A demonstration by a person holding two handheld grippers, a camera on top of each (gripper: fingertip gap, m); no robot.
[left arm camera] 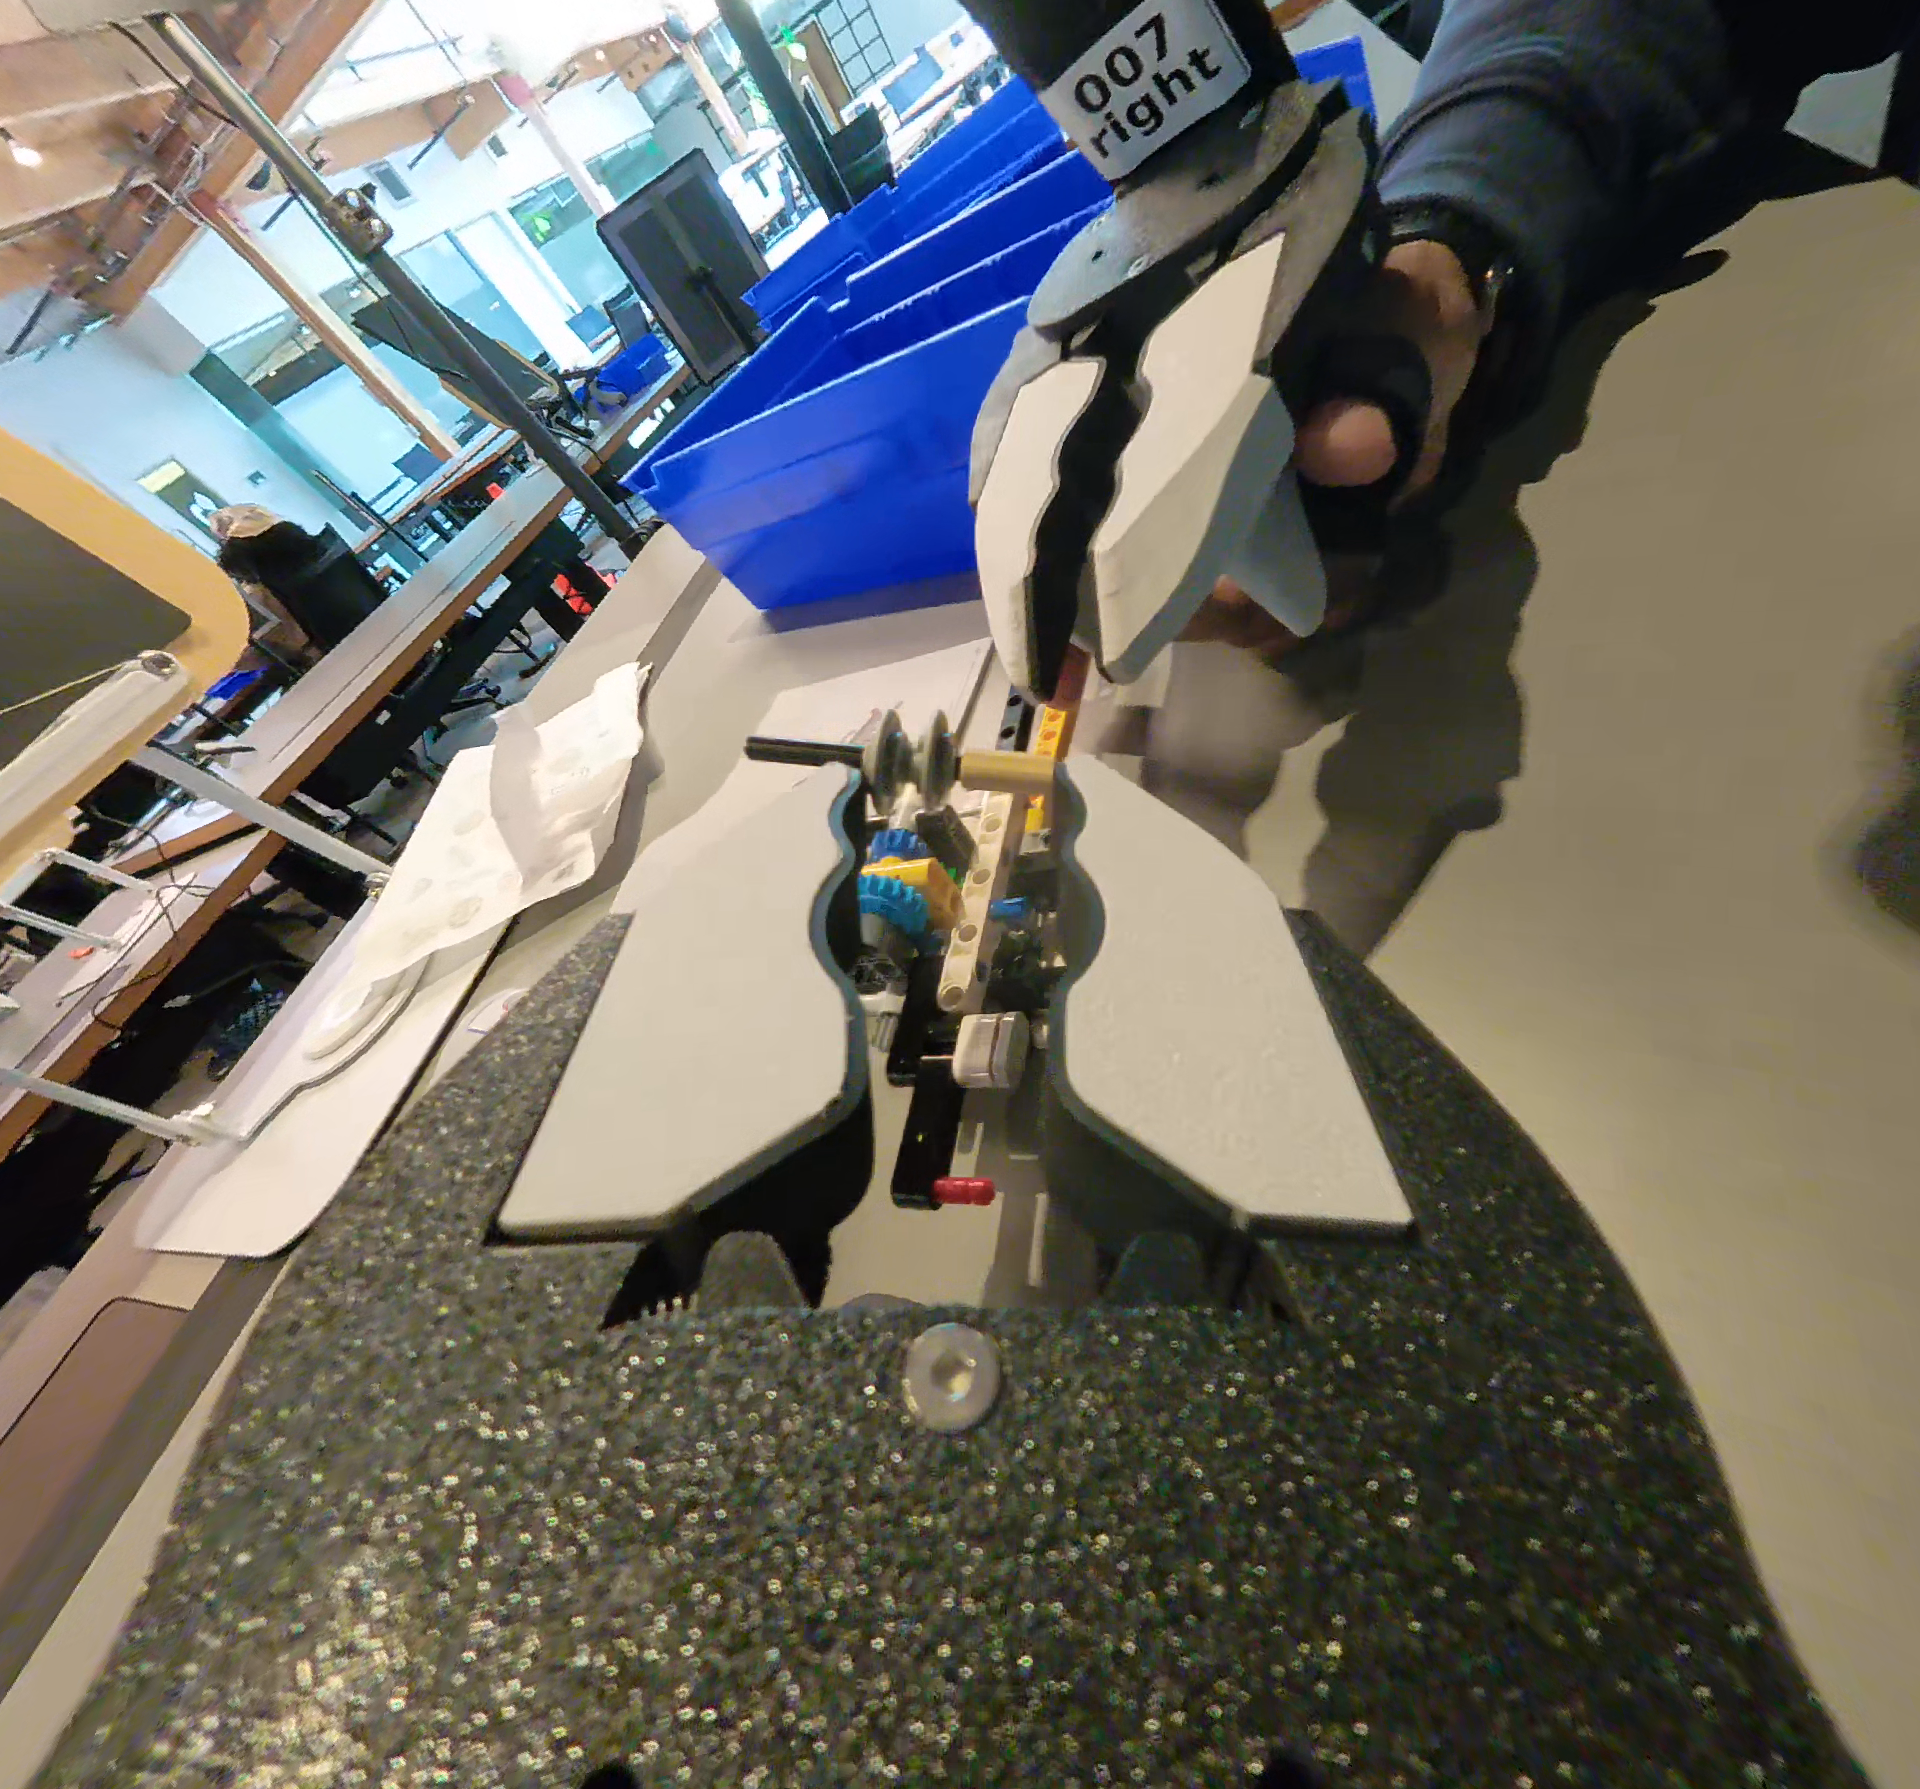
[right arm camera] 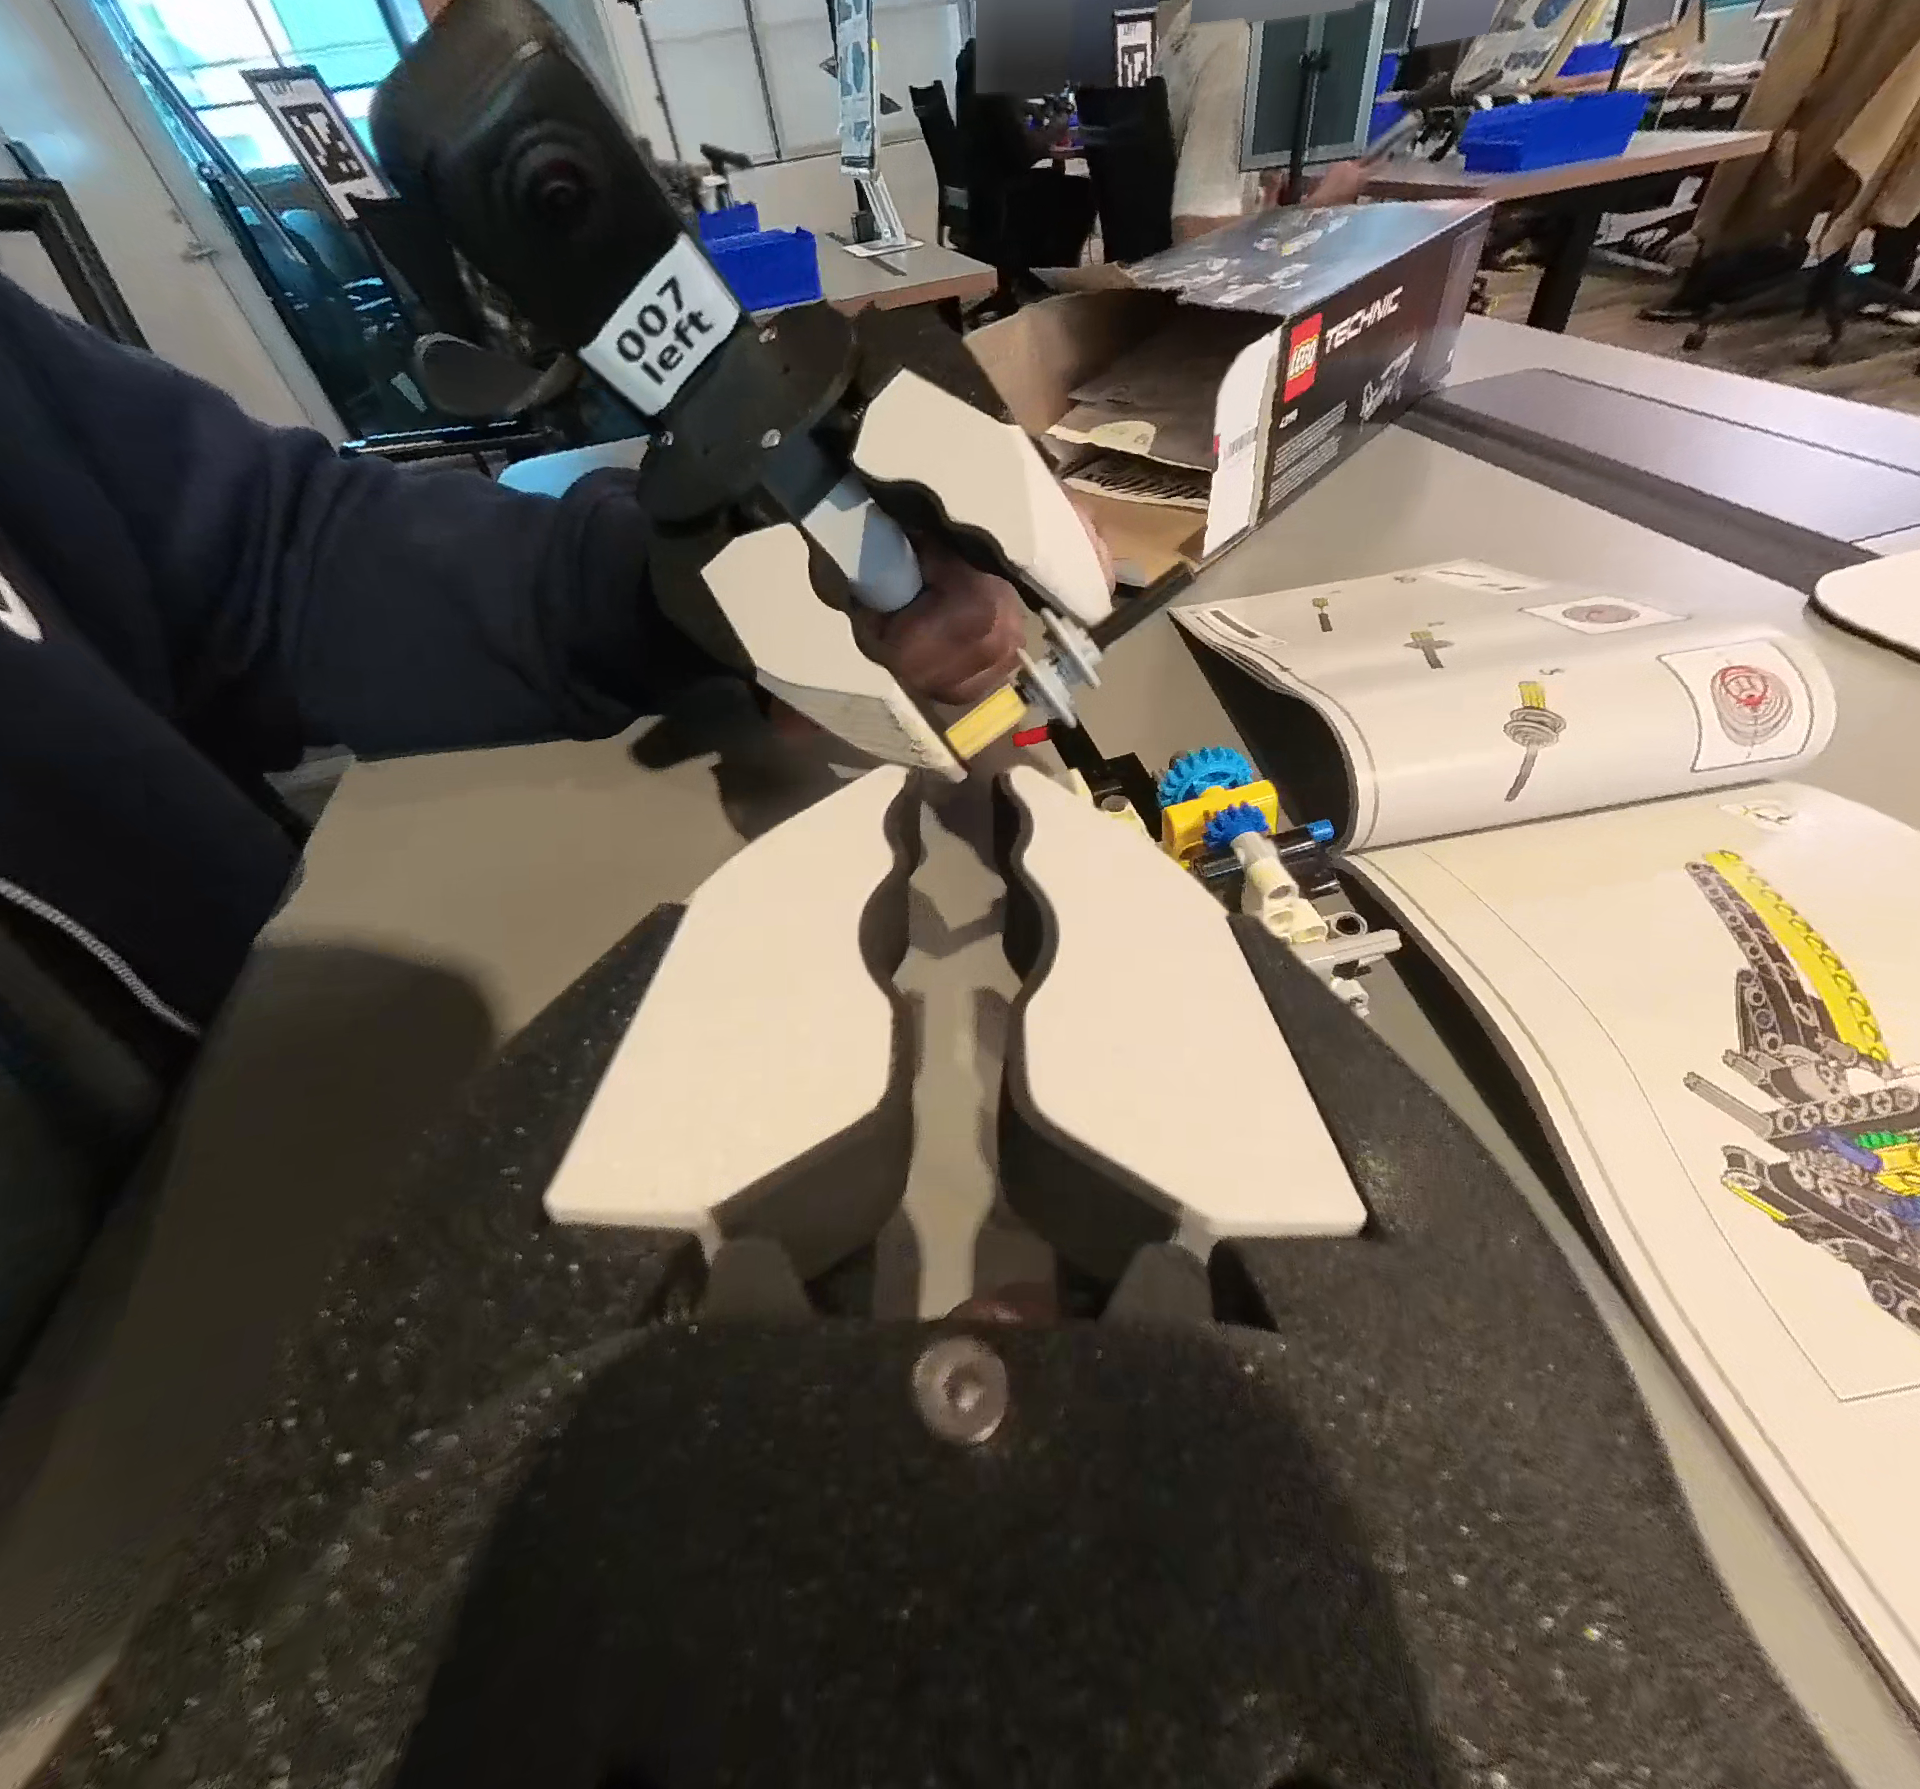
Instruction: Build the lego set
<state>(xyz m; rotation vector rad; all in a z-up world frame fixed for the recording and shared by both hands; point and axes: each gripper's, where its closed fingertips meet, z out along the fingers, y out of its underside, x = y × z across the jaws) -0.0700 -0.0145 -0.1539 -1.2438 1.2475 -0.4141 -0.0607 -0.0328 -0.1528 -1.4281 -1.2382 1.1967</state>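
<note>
You're working in an open-plan office or lab: long desks (right arm camera: pixel 1558 165) with black chairs (right arm camera: pixel 997 170), tall windows (left arm camera: pixel 488 274), exposed wooden ceiling beams (left arm camera: pixel 94 66), rows of blue storage bins (left arm camera: pixel 831 472), and people seated at other desks behind your counter (right arm camera: pixel 1507 492).

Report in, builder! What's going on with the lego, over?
Left hand-held gripper clamped on multicoloured plastic lego assembly. Right hand-held gripper tips at its top end, grip unclear. Open paper instruction booklet alongside, nothing blocking. Over.
</note>
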